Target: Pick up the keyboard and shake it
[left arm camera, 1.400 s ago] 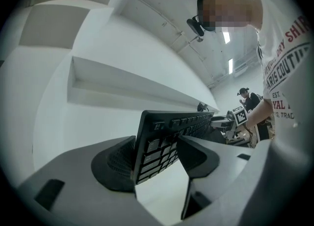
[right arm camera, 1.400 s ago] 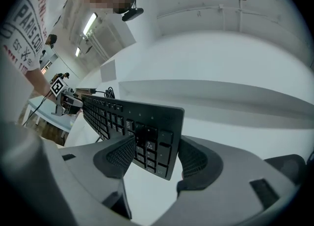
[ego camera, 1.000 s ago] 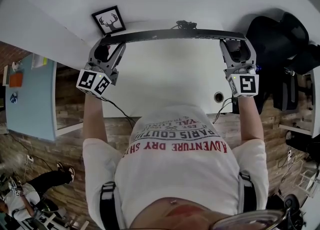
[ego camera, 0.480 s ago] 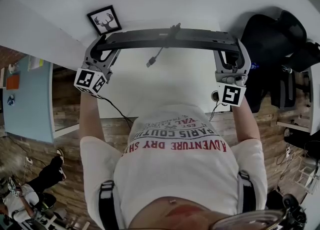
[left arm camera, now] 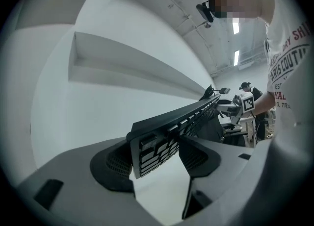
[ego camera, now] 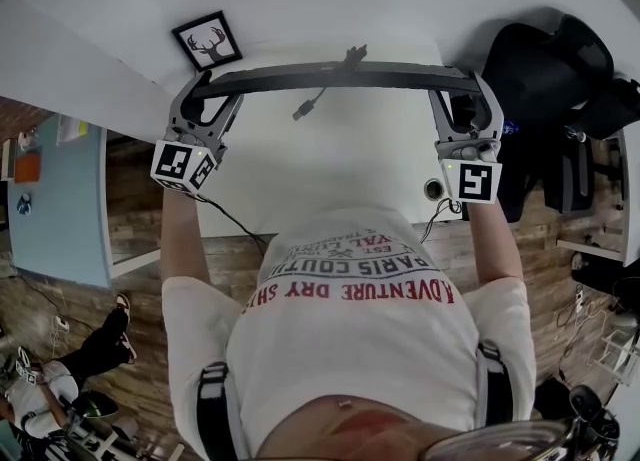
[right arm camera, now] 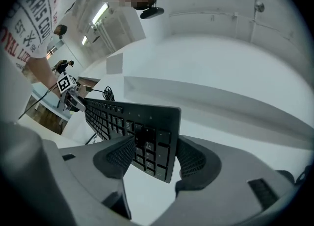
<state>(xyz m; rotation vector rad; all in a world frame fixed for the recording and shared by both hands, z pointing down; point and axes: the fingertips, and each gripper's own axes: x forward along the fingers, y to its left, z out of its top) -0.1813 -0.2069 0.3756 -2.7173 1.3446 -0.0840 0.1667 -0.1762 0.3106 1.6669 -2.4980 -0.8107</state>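
A black keyboard [ego camera: 340, 77] hangs in the air above the white desk [ego camera: 330, 164], seen as a thin dark strip. My left gripper [ego camera: 212, 89] is shut on its left end and my right gripper [ego camera: 462, 84] on its right end. In the left gripper view the keyboard [left arm camera: 164, 139] stands tilted between the pads of the left gripper [left arm camera: 157, 159], whose jaws have just been opening slightly with the keyboard still between them. In the right gripper view the keyboard's key side [right arm camera: 147, 127] sits between the pads of the right gripper [right arm camera: 154, 159]. Its cable plug [ego camera: 303, 108] dangles below.
A framed deer picture [ego camera: 207, 41] leans at the desk's back left. A black chair with dark bags [ego camera: 550, 69] stands to the right of the desk. A cable hole [ego camera: 433, 190] is near the desk's front right. Another person sits at the lower left [ego camera: 40, 389].
The keyboard rocked: half a second ago its broad face showed, now only a thin edge again. Both grippers rolled with it, and the cable plug has swung loose below.
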